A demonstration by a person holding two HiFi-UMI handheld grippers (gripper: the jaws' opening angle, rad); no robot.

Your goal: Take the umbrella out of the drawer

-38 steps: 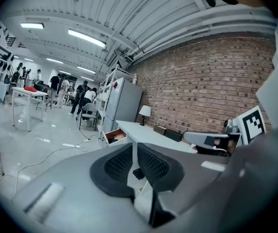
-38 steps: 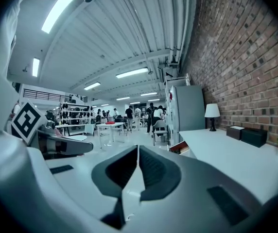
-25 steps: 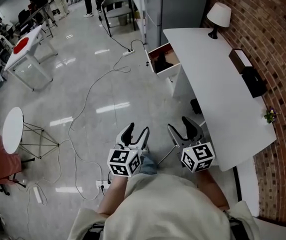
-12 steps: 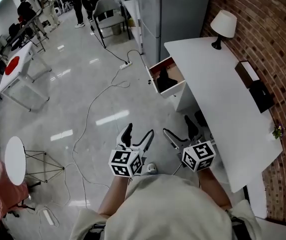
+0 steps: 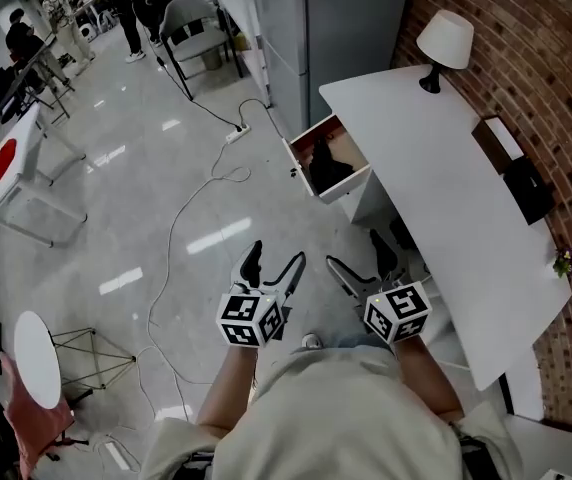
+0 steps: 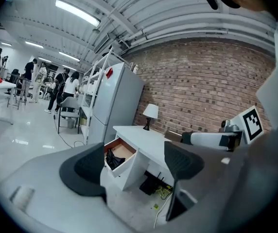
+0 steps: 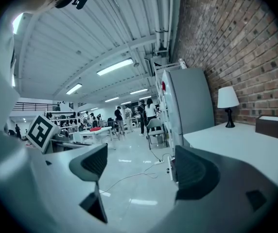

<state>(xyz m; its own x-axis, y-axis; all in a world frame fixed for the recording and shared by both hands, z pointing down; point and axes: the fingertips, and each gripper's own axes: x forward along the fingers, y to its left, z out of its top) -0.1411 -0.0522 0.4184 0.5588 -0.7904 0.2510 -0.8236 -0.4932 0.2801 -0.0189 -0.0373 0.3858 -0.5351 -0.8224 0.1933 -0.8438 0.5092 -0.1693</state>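
Head view shows the open white drawer with a brown floor [image 5: 351, 148] in the white desk [image 5: 426, 168] nearer than a second ago. I've walked up, and my left gripper [image 5: 275, 258] and right gripper [image 5: 356, 253] have spread wide, both empty. The black folded umbrella [image 5: 326, 170] lies inside that drawer, well ahead of me, so the reach is still to come

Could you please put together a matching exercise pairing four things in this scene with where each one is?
Things:
1. lamp
2. umbrella
3. cable
4. black box

Places:
A. lying on the floor
B. inside the open drawer
C. on the desk, midway along the brick wall
D. standing at the desk's far end

Pairs: 1-D, 2-B, 3-A, 4-C
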